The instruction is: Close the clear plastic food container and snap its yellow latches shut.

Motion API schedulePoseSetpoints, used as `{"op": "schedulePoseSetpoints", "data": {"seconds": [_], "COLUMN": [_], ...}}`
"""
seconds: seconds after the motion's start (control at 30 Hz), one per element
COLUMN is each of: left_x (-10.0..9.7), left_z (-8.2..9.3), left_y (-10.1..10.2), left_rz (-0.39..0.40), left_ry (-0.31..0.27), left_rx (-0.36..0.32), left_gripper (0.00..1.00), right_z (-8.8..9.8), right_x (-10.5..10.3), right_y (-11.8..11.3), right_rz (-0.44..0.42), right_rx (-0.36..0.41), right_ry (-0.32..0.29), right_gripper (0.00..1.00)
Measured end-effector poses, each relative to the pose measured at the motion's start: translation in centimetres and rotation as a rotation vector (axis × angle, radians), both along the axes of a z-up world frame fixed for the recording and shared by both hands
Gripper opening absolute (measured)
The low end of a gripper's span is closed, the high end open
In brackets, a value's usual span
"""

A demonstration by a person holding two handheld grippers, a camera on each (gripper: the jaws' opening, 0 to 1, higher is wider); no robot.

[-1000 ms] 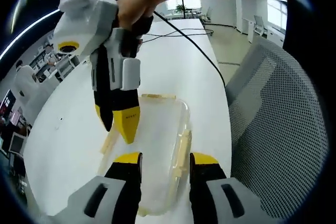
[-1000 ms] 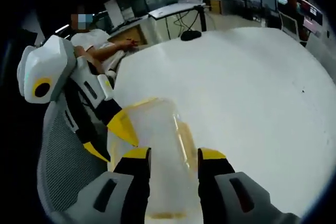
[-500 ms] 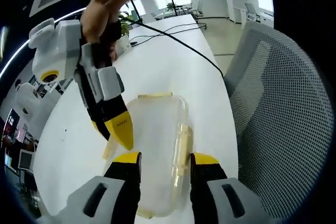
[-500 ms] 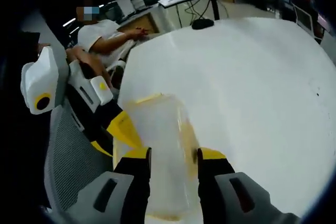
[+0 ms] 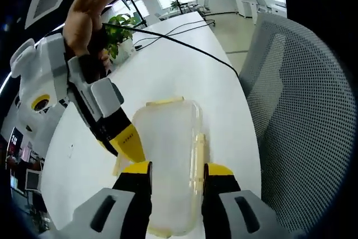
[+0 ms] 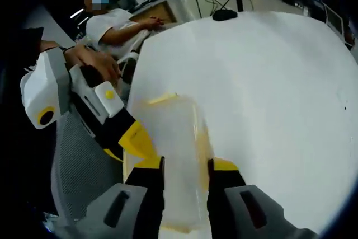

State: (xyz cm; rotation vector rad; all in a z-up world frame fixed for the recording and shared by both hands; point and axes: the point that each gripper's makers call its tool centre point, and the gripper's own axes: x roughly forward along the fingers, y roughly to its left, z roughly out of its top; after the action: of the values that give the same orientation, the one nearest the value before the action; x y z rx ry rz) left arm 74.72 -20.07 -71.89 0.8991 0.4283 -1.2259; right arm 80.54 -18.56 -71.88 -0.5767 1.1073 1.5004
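Observation:
The clear plastic container (image 5: 168, 149) lies flat on the white table (image 5: 184, 71) with its lid on. Pale yellow latches show at its far end (image 5: 165, 102) and along its right side (image 5: 198, 158). My left gripper (image 5: 177, 173) is open, with its jaws standing over the container's near end. The right gripper (image 5: 126, 141), held by a hand (image 5: 84, 23), points its yellow tips down at the container's left edge. In the right gripper view the container (image 6: 179, 138) runs between the open jaws of my right gripper (image 6: 184, 167). The left gripper (image 6: 134, 138) touches its left side there.
A grey mesh chair (image 5: 302, 116) stands close against the table's right edge. A black cable (image 5: 184, 40) crosses the far table top, near a potted plant (image 5: 120, 34). A seated person in a white shirt (image 6: 114, 26) is beyond the table end, near a black mouse (image 6: 225, 14).
Both views have pulled back a little and tilted. The right gripper has swung lower and further left along the container's left edge. The container has stayed in place.

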Motion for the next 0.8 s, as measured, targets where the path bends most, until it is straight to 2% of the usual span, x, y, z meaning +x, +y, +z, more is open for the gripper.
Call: {"op": "schedulePoseSetpoints", "data": {"seconds": [0.27,0.8], "left_x": [-0.26,-0.32], "left_z": [-0.10,0.25], "left_y": [-0.26,-0.48], "left_rz": [-0.006,0.010], "left_ry": [0.003,0.024], "left_rx": [-0.004,-0.039], "left_gripper": [0.29,0.31], "right_z": [0.39,-0.07], "right_x": [0.14,-0.16], "right_y": [-0.41,-0.66], "right_rz": [-0.023,-0.041], "right_rx": [0.018,0.022], "right_ry": [-0.014,-0.031], "right_gripper": [0.27,0.28]}}
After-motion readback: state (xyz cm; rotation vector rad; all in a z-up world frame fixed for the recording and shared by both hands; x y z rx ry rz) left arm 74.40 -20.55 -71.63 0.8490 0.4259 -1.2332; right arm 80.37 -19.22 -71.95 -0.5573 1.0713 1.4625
